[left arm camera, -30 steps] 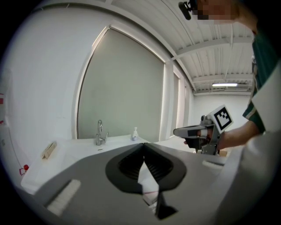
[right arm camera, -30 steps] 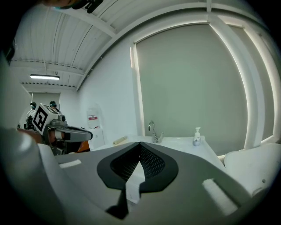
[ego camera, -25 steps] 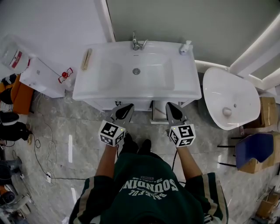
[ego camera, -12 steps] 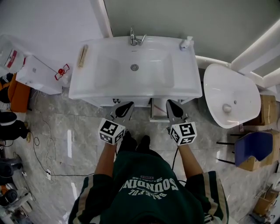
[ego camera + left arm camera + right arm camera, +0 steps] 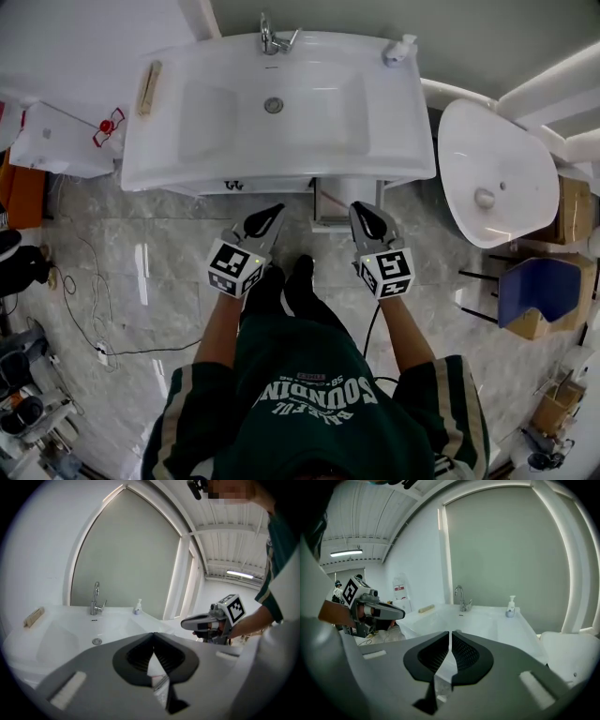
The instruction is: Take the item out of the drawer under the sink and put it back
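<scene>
The drawer (image 5: 328, 208) is showing only as a narrow white piece under the front edge of the sink (image 5: 394, 141), a little right of its middle. The item inside is not showing in any view.

Starting at the left, a white box (image 5: 56, 141) with a red mark is standing beside the sink's left edge. A wooden bar (image 5: 148, 87) is lying along the sink's left rim. The tap (image 5: 272, 37) is standing at the middle of the back edge, and a soap bottle (image 5: 398, 49) is sitting at the back right corner.

The person is facing the sink's front edge. The left gripper (image 5: 271, 212) is hanging just short of that edge, jaws pressed together on nothing. The right gripper (image 5: 361, 212) is hanging level with it near the drawer, its jaws also together and empty.

Further right, a white oval basin (image 5: 487, 178) is lying beside the sink, and a blue chair (image 5: 544, 291) is standing near it.
</scene>
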`<move>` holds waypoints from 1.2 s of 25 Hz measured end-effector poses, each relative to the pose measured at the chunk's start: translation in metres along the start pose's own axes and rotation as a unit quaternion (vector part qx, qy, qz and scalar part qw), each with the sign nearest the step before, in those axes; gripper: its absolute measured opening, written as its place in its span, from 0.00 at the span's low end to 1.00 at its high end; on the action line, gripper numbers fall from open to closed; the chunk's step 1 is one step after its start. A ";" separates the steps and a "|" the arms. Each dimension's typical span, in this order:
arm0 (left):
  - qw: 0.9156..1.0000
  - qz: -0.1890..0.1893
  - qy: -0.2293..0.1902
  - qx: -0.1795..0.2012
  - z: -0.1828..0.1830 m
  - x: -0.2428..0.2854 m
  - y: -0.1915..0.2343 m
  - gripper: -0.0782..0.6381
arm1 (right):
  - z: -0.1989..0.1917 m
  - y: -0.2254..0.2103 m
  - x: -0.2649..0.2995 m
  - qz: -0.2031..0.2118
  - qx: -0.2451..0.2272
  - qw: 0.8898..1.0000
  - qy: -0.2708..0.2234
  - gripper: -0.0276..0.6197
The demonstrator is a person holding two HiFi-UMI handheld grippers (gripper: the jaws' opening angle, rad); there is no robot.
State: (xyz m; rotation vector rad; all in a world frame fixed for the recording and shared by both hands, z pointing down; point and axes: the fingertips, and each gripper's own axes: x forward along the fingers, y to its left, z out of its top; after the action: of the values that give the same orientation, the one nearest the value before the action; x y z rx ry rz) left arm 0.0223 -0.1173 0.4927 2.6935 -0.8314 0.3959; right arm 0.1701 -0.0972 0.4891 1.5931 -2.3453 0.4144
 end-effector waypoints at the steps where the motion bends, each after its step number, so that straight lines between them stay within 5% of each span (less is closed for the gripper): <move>1: 1.000 -0.003 0.005 -0.002 -0.006 0.004 -0.001 0.18 | -0.010 -0.002 0.001 -0.001 0.001 1.000 0.009 0.05; 10: 0.999 -0.026 0.035 -0.015 -0.045 0.025 -0.008 0.18 | -0.098 -0.013 0.022 0.013 0.007 0.996 0.087 0.14; 17: 0.999 -0.031 0.035 -0.021 -0.058 0.032 -0.008 0.18 | -0.151 -0.019 0.052 0.035 -0.033 0.986 0.158 0.22; 30: 0.999 -0.001 0.042 -0.029 -0.092 0.026 0.012 0.18 | -0.292 -0.046 0.123 0.075 -0.123 0.935 0.323 0.26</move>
State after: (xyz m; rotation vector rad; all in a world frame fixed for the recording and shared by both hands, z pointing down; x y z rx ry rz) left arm 0.0201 -0.1070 0.5884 2.6053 -0.8040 0.4754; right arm 0.1888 -0.1061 0.8090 0.9670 -1.9134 0.5504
